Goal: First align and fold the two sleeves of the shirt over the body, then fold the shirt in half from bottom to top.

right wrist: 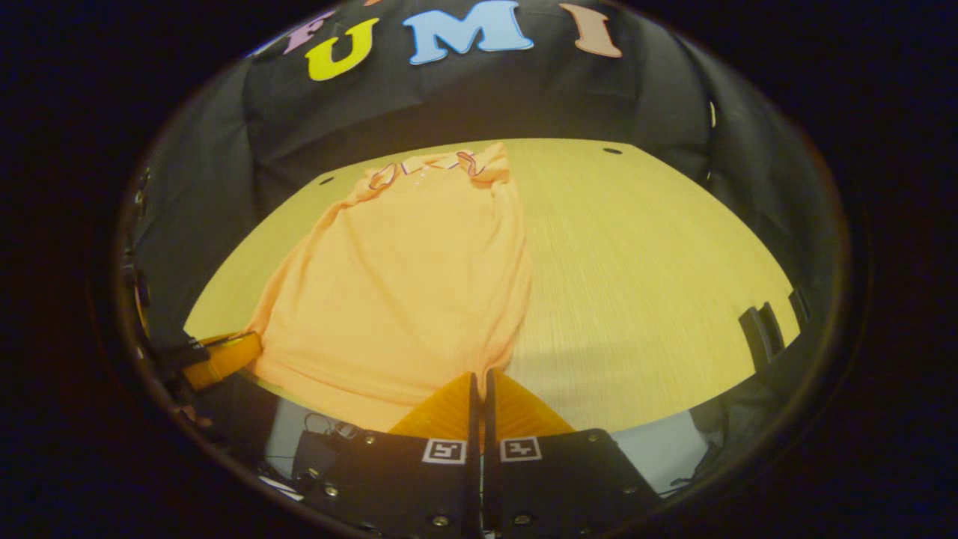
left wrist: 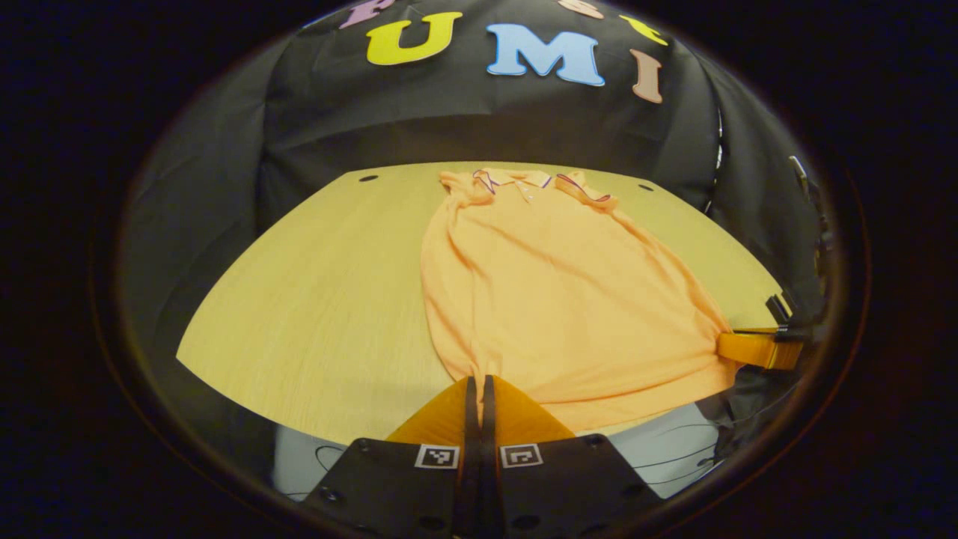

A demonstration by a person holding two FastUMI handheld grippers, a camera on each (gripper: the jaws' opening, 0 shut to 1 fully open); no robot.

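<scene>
An orange polo shirt [left wrist: 554, 299] lies flat on the yellow wooden table [left wrist: 322, 299], collar [left wrist: 516, 180] at the far end, both sleeves tucked in over the body. In the left gripper view my left gripper [left wrist: 479, 380] is shut on the near left hem corner. The right gripper [left wrist: 756, 348] pinches the hem's other corner at the far right. In the right gripper view the shirt [right wrist: 404, 284] stretches away from my right gripper [right wrist: 479, 376], shut on the near right hem corner. The left gripper [right wrist: 224, 355] holds the opposite corner. The hem reaches slightly past the table's front edge.
Bare tabletop [right wrist: 644, 284] stretches on both sides of the shirt. A dark bracket [right wrist: 760, 333] stands at the table's right edge, seen also as a bracket [left wrist: 778, 307] beside the right gripper. Small holes [left wrist: 368, 178] mark the far corners. Cables [left wrist: 673, 457] lie on the floor below the front edge.
</scene>
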